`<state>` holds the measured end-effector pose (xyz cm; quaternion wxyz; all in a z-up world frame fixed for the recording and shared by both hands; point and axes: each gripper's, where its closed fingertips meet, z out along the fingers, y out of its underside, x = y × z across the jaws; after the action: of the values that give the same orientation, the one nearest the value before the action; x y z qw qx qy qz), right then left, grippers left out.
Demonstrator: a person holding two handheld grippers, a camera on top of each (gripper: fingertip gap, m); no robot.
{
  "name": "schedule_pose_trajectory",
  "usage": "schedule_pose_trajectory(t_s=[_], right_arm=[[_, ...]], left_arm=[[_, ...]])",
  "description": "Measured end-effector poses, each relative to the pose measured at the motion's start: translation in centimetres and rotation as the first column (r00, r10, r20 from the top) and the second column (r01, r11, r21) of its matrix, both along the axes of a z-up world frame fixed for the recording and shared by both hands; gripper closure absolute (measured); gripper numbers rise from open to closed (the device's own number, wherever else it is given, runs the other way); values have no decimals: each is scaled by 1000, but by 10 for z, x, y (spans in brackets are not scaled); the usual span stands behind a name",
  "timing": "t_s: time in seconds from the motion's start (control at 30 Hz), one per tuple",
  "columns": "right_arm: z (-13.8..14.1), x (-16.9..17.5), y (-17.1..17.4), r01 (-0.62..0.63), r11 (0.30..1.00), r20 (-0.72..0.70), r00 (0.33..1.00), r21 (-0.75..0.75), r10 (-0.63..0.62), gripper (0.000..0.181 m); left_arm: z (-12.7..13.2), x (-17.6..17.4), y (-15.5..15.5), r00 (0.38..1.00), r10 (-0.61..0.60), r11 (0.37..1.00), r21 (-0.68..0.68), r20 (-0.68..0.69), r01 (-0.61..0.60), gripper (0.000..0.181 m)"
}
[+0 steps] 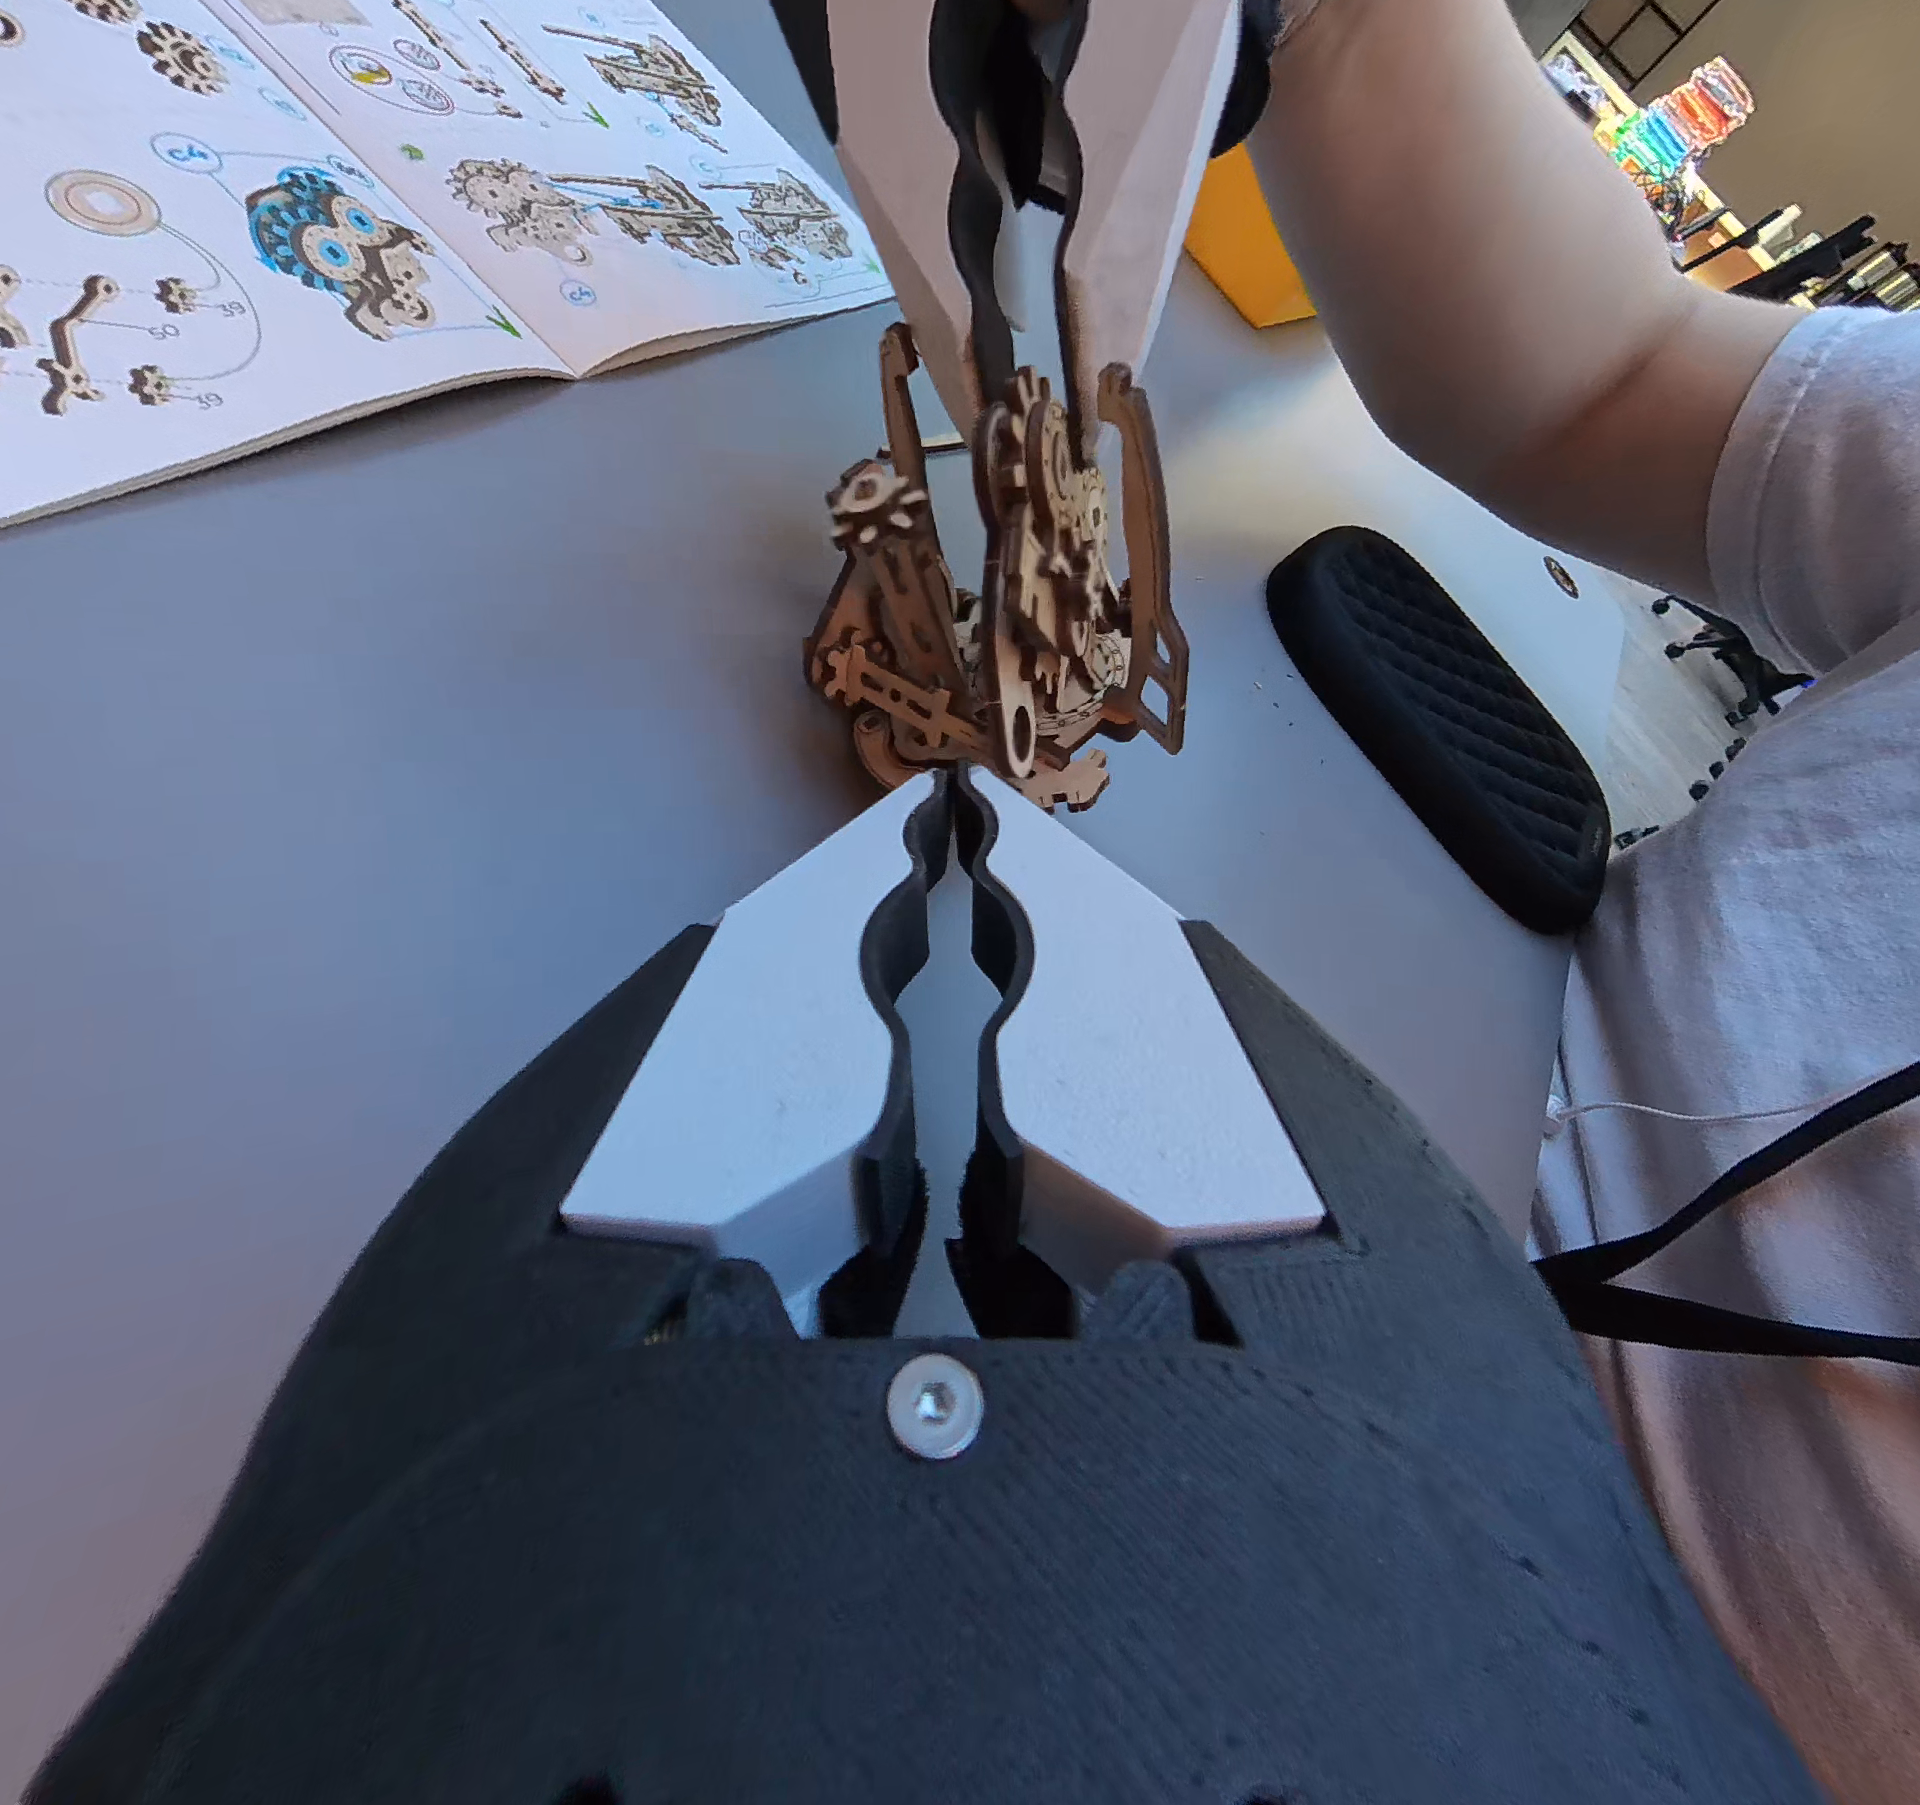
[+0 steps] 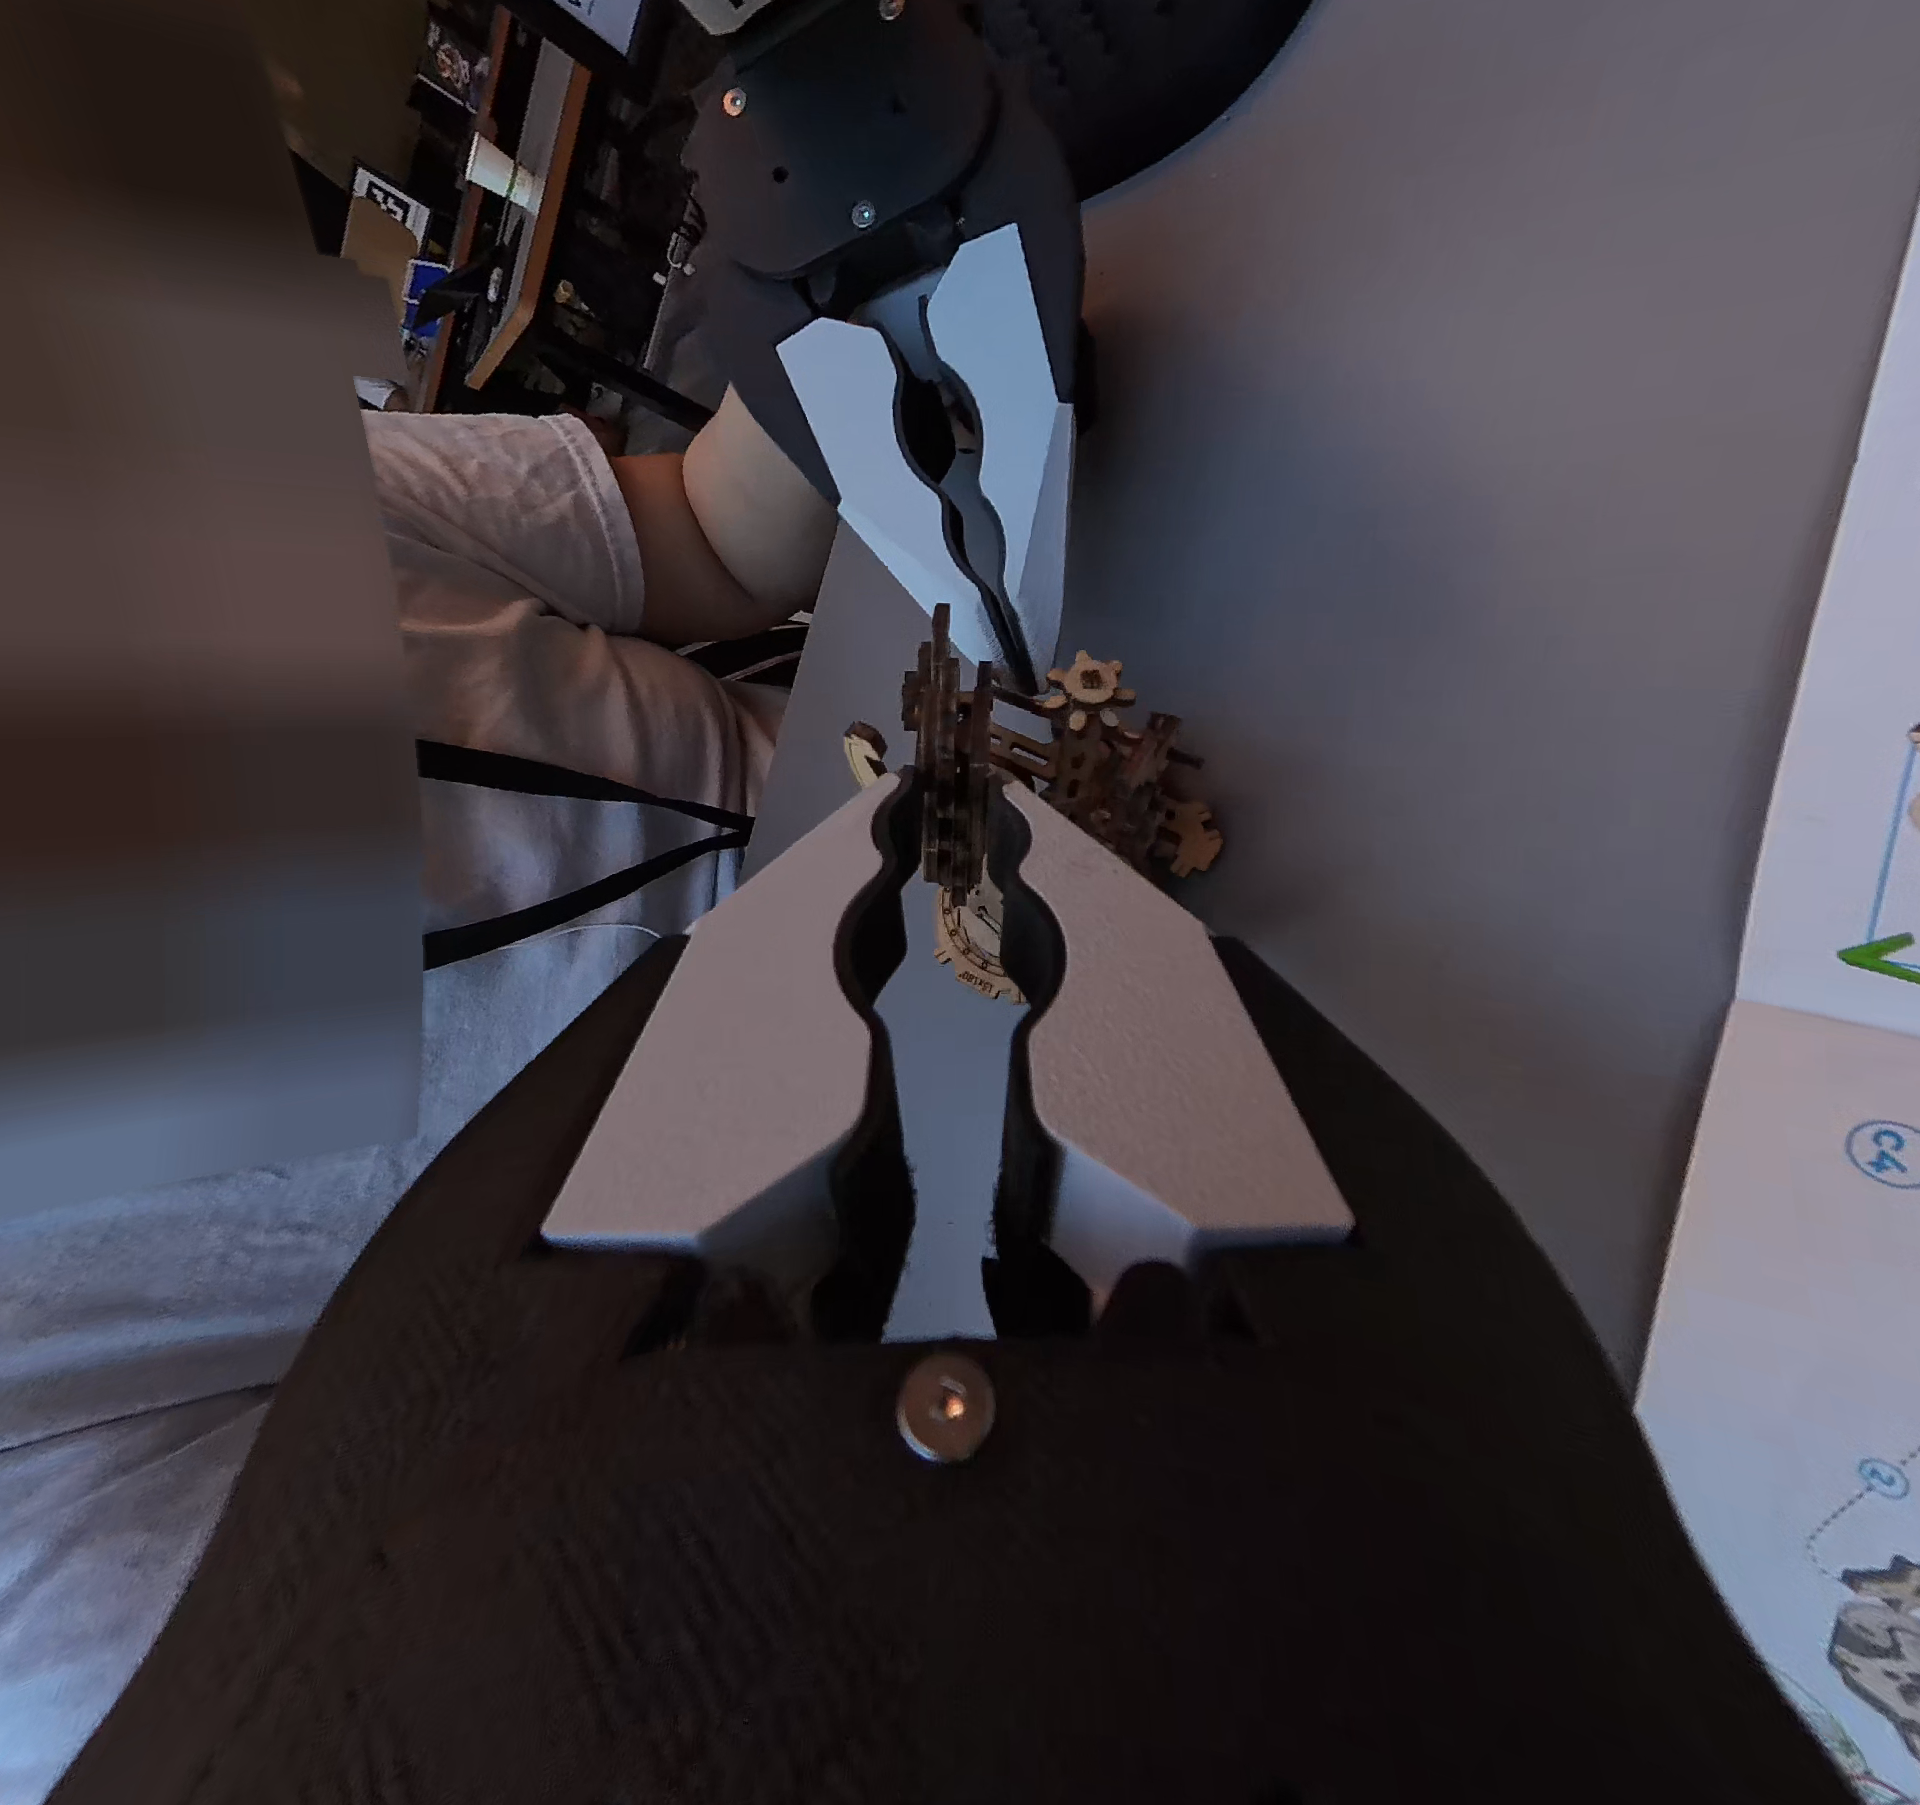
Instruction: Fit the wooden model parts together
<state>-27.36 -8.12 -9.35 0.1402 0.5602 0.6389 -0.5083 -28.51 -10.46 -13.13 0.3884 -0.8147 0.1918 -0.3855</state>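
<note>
A partly built wooden model (image 1: 904, 654) stands on the grey table (image 1: 416, 768). My left gripper (image 1: 956, 781) is shut, and its tips rest against the model's near lower edge. In the right wrist view the left gripper (image 2: 1018, 680) comes in from the top, its closed tips beside a small pale gear (image 2: 1086, 690) on the model (image 2: 1132, 789). My right gripper (image 2: 951, 794) is shut on a stack of wooden gears (image 2: 948, 747). It holds the stack upright against the model. In the left wrist view the right gripper (image 1: 1034, 384) comes down from above with the gear stack (image 1: 1049, 529).
An open instruction booklet (image 1: 312, 197) lies at the far left and shows again in the right wrist view (image 2: 1818, 820). A black padded rest (image 1: 1444, 716) lies right of the model. An orange box (image 1: 1247, 238) stands behind. A person's arm (image 1: 1507, 249) reaches over the table. There is about 5 centimetres between the tips of the two grippers. Left tips and right tips are each some 25 centimetres from the black padded rest (image 1: 1444, 716).
</note>
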Motion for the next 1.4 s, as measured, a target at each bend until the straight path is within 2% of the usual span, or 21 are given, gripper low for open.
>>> schedule_pose_trajectory(t_s=[0.27, 0.43, 0.67, 1.07, 1.27, 1.4], right_arm=[[-1, 4, 1, 30, 999, 6, 1000, 45, -31, 171], [-3, 4, 3, 54, 996, 12, 998, 67, -55, 171], [-4, 2, 7, 140, 986, 10, 990, 88, -142, 171], [-4, 9, 7, 261, 952, -21, 965, 158, -261, 171], [-3, 11, 7, 275, 945, -34, 961, 178, -274, 171], [-3, 11, 7, 279, 944, -34, 960, 175, -277, 171]], left_arm=[[-3, -6, 8, 998, 52, 997, -56, 30, -50, 181], [-4, -3, 10, 999, 37, 998, -53, 14, -36, 181], [-9, -4, 14, 997, 66, 996, -49, -39, -68, 181], [-8, 1, 13, 993, 110, 993, -44, -40, -111, 176], [-1, -15, 14, 960, 251, 968, 50, -120, -247, 171], [22, -8, 7, 956, 259, 956, 179, -140, -233, 162]])
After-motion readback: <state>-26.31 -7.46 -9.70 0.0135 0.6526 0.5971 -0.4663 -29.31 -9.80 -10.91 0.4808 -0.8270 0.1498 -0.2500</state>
